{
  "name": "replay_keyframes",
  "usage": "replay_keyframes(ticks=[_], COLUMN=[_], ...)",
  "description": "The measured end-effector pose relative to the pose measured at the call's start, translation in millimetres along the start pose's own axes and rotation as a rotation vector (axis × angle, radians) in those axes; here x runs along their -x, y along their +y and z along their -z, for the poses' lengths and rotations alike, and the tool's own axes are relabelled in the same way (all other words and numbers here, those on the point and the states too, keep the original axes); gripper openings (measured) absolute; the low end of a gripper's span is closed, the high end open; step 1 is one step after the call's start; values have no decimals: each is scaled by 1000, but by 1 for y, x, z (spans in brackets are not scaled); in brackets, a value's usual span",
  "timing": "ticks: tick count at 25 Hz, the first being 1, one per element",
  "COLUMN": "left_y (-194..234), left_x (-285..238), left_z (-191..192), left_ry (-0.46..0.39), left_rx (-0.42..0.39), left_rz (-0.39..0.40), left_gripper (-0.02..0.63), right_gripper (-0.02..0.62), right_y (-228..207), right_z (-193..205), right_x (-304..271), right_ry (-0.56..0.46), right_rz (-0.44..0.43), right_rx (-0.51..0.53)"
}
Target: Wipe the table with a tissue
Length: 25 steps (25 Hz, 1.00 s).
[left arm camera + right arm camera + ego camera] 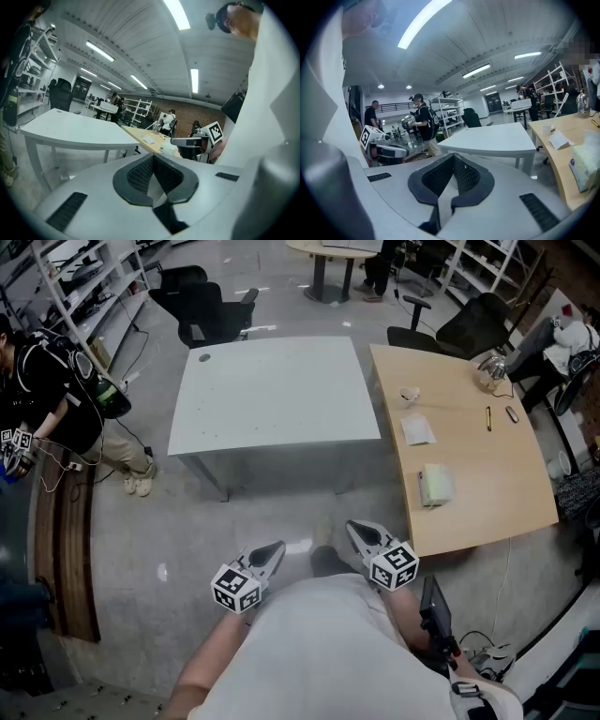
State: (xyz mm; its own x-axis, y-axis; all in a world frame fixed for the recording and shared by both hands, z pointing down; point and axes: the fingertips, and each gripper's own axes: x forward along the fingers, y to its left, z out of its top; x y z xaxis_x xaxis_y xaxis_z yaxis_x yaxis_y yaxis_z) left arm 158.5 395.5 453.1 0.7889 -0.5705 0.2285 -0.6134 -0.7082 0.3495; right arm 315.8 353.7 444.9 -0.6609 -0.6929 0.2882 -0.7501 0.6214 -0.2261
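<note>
tan table (487, 484): pale wood, smooth, matt | white table (272, 395): smooth matt top | floor (187, 549): grey, polished, glossy | tissue pack (434, 485): soft plastic wrap | left claw (269, 557), right claw (361, 535): matt grey plastic shells, black ribbed pads (440, 177)

White shirt (328, 648), grey tongs (275, 549) (black-white marker cubes (236, 588))

1. A white worktop (272, 395) is seen ahead; a small dark round mark (204, 357) is borne near its far left corner.
2. A wooden worktop (478, 474) is set just beside it, to the right.
3. On the wood are laid a tissue pack (434, 485), a white sheet (417, 429), a pen (488, 418) and a glass vessel (489, 371).
</note>
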Motion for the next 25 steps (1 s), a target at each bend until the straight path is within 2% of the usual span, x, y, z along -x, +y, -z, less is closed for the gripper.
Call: replay_keyframes(ticks=[10,25], left_y=[61,123], left_x=[-46,-142], left_z=[-28,-91], left_ry=[9,64], left_rx=[5,-9], left_rz=[-34,-24], left_gripper=[6,6], right_gripper=[15,15], right_y=[-50,-160], right_z=[-15,-61], right_x=[-63,-118], right_ry=[26,22], right_rz=[-35,26], right_rx=[-8,-55])
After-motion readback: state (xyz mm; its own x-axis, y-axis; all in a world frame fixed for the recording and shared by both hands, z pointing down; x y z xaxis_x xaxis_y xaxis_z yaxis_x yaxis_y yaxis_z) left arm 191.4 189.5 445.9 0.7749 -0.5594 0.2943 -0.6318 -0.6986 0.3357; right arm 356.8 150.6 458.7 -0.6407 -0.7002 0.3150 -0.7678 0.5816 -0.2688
